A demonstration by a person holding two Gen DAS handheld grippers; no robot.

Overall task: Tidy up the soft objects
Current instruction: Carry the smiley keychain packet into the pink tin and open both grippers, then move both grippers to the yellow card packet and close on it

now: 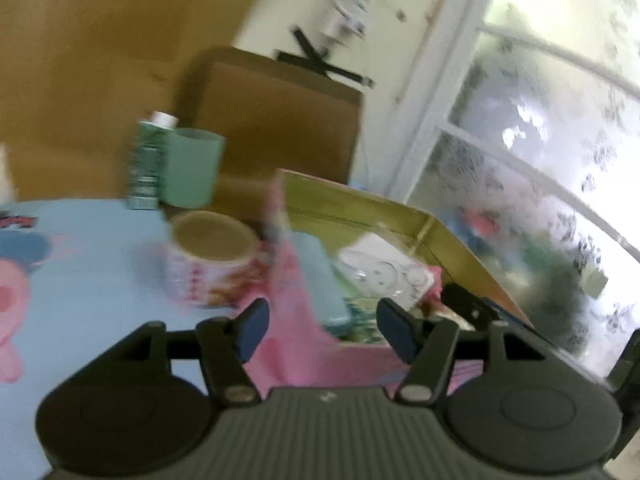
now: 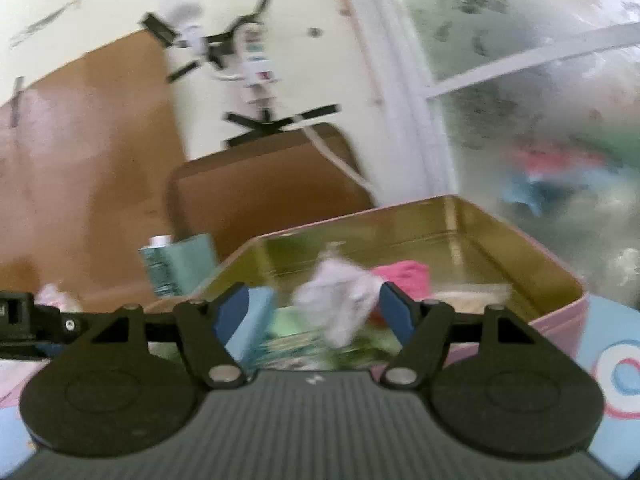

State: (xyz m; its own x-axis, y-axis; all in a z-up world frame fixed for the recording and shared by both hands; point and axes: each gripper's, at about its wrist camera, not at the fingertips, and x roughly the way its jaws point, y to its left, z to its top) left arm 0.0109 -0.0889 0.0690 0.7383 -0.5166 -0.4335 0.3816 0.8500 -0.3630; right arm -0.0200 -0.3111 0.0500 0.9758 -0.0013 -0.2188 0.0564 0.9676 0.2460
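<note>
The tin box point(image 2: 560, 280), gold inside and pink outside, stands open on the counter point(image 1: 100, 240) at its right side. It holds a light blue folded item point(image 1: 320, 280) at the left, a white printed pouch point(image 1: 380, 268) in the middle, a bright pink soft piece point(image 2: 404, 276) at the far right, and green items beneath. A pink cloth point(image 1: 288, 300) hangs over the near left wall of the box. Left of the box stands a printed mug point(image 1: 208, 264), apparently empty; farther back are a teal cup point(image 1: 192, 168) and a green carton point(image 1: 146, 160).

The left hand-held gripper point(image 1: 322, 328) is released, with the pink cloth lying between its fingers. The right hand-held gripper point(image 2: 314, 316) is released above the box, with a blurred white soft object point(image 2: 336, 300) between its fingers.
</note>
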